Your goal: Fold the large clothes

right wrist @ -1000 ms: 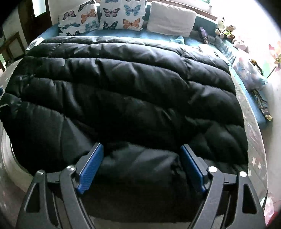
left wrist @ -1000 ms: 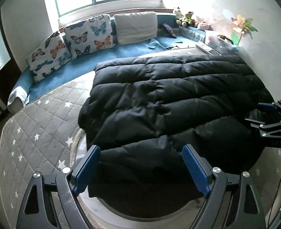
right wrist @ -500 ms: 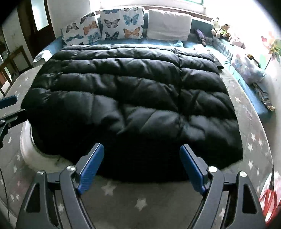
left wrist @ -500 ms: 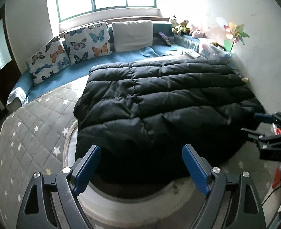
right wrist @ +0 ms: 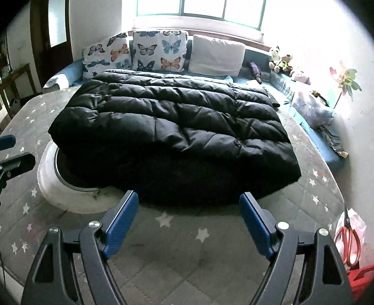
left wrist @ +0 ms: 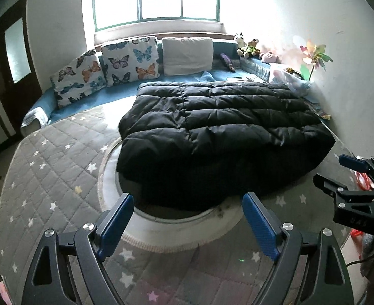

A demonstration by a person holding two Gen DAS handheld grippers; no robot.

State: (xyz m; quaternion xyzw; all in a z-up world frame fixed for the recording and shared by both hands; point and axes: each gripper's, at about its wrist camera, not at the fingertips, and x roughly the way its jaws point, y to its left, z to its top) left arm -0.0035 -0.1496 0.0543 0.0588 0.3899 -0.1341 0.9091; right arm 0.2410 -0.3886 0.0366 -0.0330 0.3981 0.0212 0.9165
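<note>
Lying folded on mat [right wrist: 212, 267]: black puffer coat [right wrist: 176, 132]; both jaws spread, empty.

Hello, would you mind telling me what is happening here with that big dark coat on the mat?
A person holding a two-finger gripper in each hand is folding a large black quilted puffer coat. The coat lies in a rectangular bundle on a grey star-patterned quilted mat, partly over a white ring-shaped rim. Both the left gripper and the right gripper are open, hold nothing, and hover short of the coat's near edge.
</note>
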